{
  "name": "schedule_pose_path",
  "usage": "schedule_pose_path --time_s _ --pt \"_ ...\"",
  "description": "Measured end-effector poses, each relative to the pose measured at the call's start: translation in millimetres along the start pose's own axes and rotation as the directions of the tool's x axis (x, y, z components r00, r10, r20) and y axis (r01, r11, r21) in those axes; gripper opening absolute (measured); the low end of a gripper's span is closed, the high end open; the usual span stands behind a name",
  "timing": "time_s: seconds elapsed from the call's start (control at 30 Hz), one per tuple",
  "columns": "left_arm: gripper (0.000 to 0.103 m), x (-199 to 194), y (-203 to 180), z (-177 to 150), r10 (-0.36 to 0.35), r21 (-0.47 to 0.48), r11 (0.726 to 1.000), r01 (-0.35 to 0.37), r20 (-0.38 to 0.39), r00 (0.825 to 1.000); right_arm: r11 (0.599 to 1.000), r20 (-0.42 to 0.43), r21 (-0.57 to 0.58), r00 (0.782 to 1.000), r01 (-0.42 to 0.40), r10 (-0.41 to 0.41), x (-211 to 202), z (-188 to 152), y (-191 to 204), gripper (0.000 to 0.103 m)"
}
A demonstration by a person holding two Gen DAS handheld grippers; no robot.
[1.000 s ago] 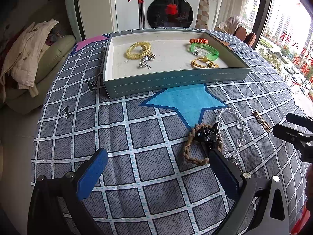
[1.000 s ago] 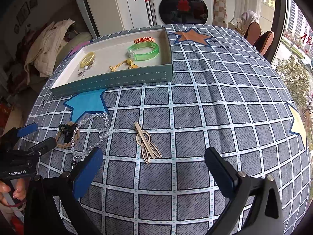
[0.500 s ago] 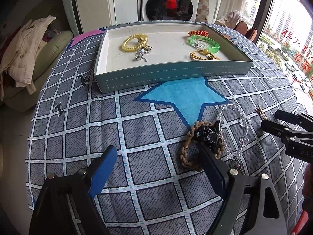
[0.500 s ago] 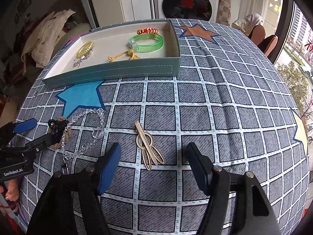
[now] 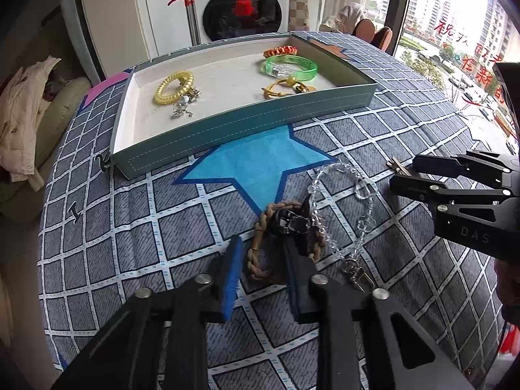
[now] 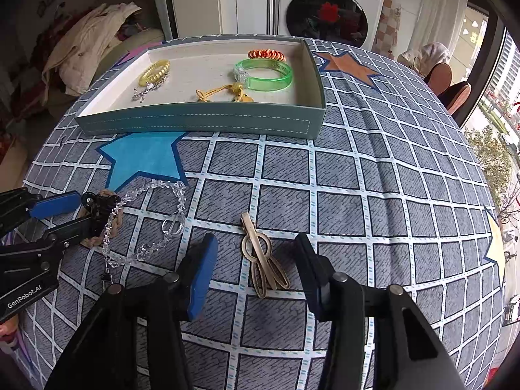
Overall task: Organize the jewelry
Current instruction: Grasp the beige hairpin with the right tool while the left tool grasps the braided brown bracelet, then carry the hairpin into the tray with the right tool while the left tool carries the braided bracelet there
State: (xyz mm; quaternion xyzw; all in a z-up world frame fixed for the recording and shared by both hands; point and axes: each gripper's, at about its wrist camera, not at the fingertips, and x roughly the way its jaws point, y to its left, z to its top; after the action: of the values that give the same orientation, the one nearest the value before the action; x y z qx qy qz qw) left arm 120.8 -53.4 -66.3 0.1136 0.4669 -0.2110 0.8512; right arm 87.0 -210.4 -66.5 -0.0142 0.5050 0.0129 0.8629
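My left tongs point down at the worktop, a surface under a grey checked cloth with coloured stars. Their jaws have just been closing and now stand narrow around the near side of the braided brown bracelet; I cannot tell whether the pads press on the braid. A black clip lies on the bracelet at its 12 o'clock edge, and a clear bead chain loops from there toward 2 o'clock, ending in a metal clasp just beside the right finger.

My right tongs also point down. Their jaws have just been closing and stand apart, one finger on each side of the bronze hair clip, which lies flat on the cloth and touches neither pad.

The teal tray sits at 12 o'clock from both tongs, well apart from them. Inside it: a yellow coil band and a small silver piece toward the 9 o'clock end; a green translucent bangle, an orange coil band and a yellow cord charm toward the 3 o'clock end.

Beyond the worktop, at 12 o'clock, stands a washing machine.
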Motion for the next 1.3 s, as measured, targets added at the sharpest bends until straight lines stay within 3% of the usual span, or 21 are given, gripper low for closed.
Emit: schedule_pose_path --time_s 0.03,0.13,0.67,1.3 --pt "0.025 0 -2 0 0.001 0.010 1.000 -0.001 -0.001 1.000 1.000 0.000 -0.002 1.000 -0.003 0.003 0 0 1 0.041" --pt "0.025 -2 -1 -1 -0.009 -0.004 1.000 0.009 0.004 1.000 1.000 -0.001 -0.006 1.000 -0.006 0.006 -1 1 4 0.020" --pt "0.025 -62 19 11 -0.081 -0.085 0.992 0.096 0.171 0.982 0.994 0.077 0.095 0.996 -0.057 0.050 -32 5 -15 0.020" --pt "0.025 -78 53 52 -0.010 -0.141 0.989 0.046 0.241 0.970 0.989 0.140 0.085 0.984 -0.124 0.111 -49 56 -9 0.020"
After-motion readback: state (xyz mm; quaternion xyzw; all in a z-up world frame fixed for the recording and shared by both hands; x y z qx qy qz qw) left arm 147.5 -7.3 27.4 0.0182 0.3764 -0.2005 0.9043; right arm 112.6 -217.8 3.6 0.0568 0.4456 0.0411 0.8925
